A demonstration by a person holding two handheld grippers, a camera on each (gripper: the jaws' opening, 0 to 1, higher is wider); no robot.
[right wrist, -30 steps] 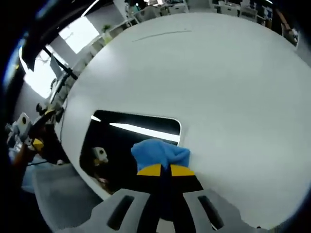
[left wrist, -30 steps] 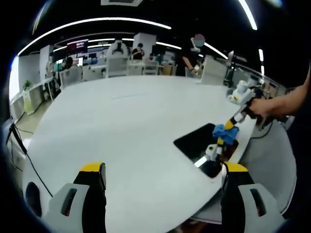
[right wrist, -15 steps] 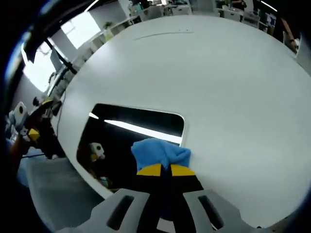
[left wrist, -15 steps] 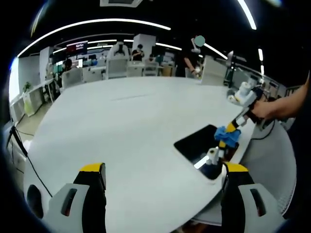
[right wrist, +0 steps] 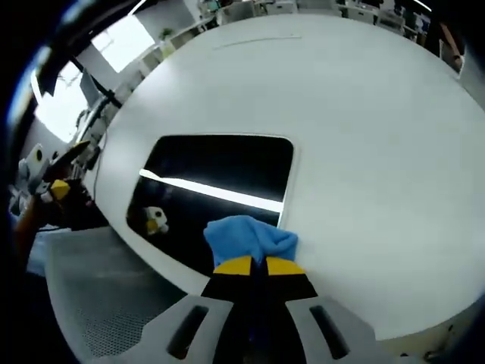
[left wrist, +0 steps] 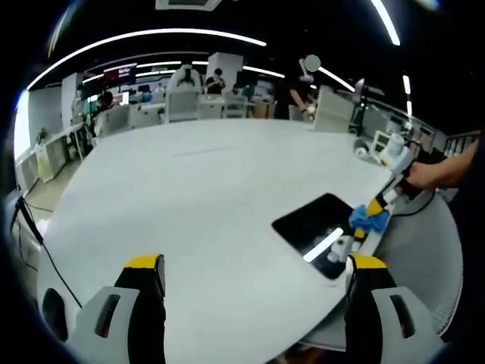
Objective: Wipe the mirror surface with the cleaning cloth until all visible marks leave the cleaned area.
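Note:
A dark rectangular mirror (right wrist: 220, 178) lies flat near the edge of the white round table (right wrist: 341, 114); it reflects a bright ceiling light strip. My right gripper (right wrist: 252, 265) is shut on a blue cleaning cloth (right wrist: 250, 239), which rests at the mirror's near corner by the table edge. In the left gripper view the mirror (left wrist: 314, 227) lies at the right, with the right gripper (left wrist: 375, 206) and the cloth (left wrist: 369, 220) at its far right edge. My left gripper (left wrist: 254, 265) is open over the table with nothing between its fingers.
A grey mesh chair seat (right wrist: 98, 303) stands beside the table below the mirror. A person's hand (left wrist: 432, 173) holds the right gripper. Desks, chairs and people stand in the background (left wrist: 189, 98). A cable (left wrist: 30, 235) hangs at the table's left edge.
The right gripper has dragged the cloth across the mirror toward its outer edge by the table rim. More dark mirror surface now shows. The left gripper has stayed still.

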